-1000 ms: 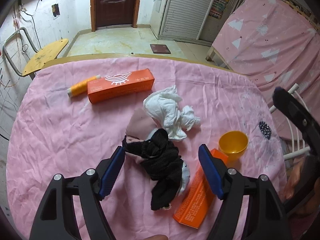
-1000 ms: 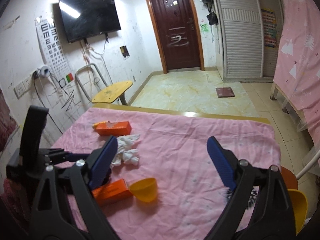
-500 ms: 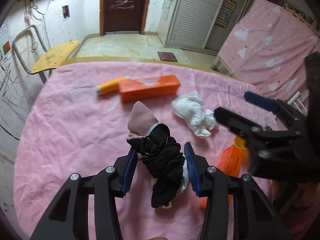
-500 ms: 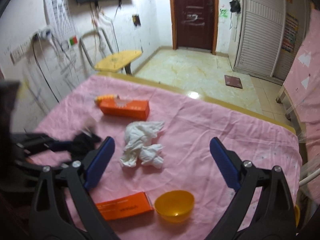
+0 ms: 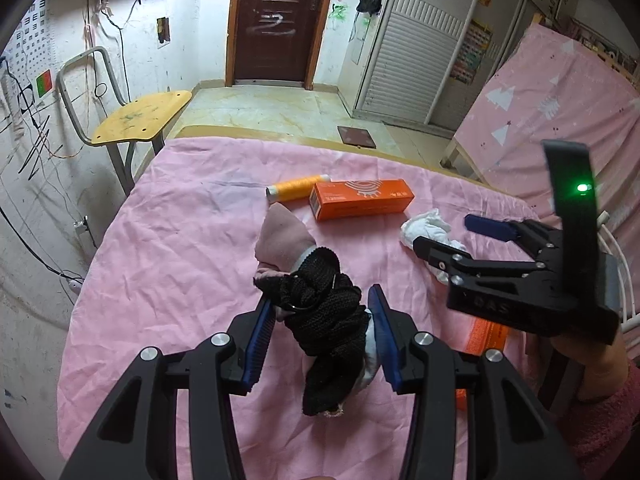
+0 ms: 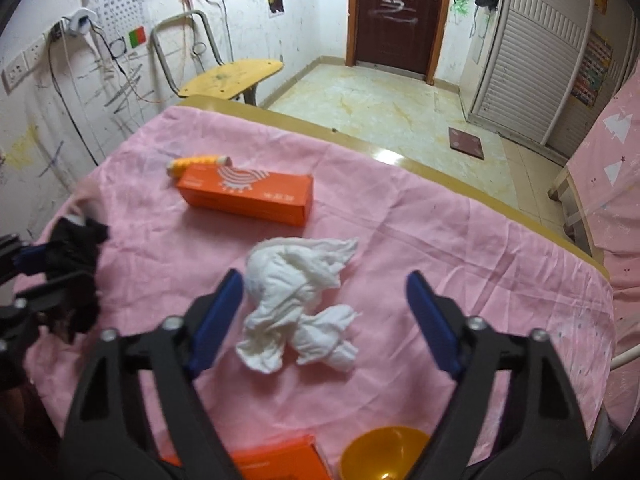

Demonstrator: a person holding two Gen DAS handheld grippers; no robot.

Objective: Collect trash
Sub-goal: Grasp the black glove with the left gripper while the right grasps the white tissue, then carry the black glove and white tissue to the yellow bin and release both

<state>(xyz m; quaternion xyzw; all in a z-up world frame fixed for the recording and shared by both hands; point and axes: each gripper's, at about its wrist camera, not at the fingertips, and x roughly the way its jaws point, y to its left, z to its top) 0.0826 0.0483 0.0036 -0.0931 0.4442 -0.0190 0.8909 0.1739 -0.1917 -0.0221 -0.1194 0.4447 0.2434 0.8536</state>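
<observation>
My left gripper (image 5: 322, 328) is shut on a black knitted cloth (image 5: 328, 320) bunched with a pink cloth (image 5: 282, 240), just over the pink tablecloth (image 5: 180, 260). The bundle's tail hangs down between the fingers. A crumpled white tissue (image 6: 296, 296) lies on the table between the jaws of my right gripper (image 6: 323, 278). Those jaws are closing and the pads stand apart from the tissue on both sides. In the left wrist view the right gripper (image 5: 452, 236) hovers over the tissue (image 5: 426, 228). The left gripper (image 6: 24, 264) with the black cloth (image 6: 76, 252) shows at the left edge of the right wrist view.
An orange box (image 6: 248, 196) and a yellow thread spool (image 6: 196, 162) lie further back. A second orange box (image 6: 276, 456) and a yellow bowl (image 6: 384, 454) sit near the front edge. A yellow chair (image 5: 140, 120) stands beyond the table, a pink-sheeted bed (image 5: 560, 120) to the right.
The left jaws closed onto the black cloth bundle and carried it a little leftward. The right gripper swung down over the white tissue and its jaws narrowed.
</observation>
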